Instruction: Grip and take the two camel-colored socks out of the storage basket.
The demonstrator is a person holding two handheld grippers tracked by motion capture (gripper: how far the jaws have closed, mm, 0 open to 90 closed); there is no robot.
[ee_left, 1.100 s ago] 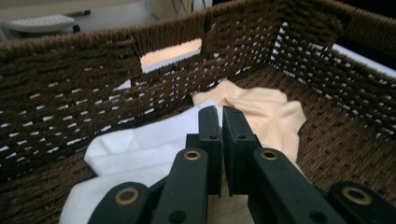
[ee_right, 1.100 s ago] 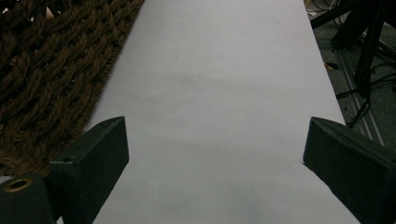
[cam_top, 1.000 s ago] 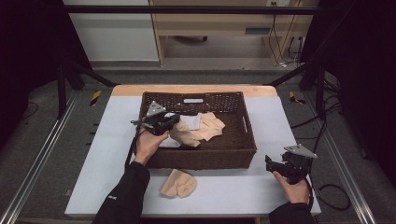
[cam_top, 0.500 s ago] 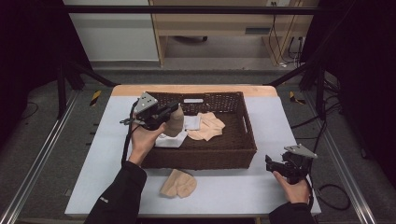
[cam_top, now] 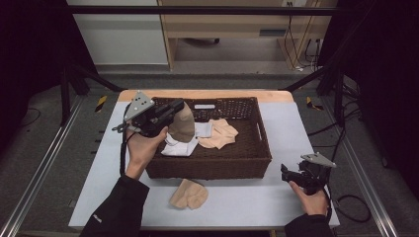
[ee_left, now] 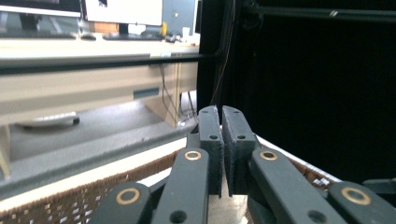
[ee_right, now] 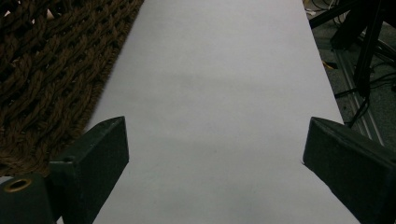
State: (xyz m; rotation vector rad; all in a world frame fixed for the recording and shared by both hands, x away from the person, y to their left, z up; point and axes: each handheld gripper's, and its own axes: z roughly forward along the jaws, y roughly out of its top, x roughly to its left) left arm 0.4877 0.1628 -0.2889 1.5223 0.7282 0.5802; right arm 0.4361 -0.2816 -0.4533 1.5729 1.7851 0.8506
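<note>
A beige sock hung limp over the left end of the wicker basket, pinched in the left gripper; the right gripper rested near right on the table, jaws spread

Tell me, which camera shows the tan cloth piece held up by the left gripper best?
The high view: the tan cloth piece hangs whole from the left gripper over the brown wicker basket. The left gripper view gives a pale sliver below its shut jaws; the right gripper view looks along the table.
</note>
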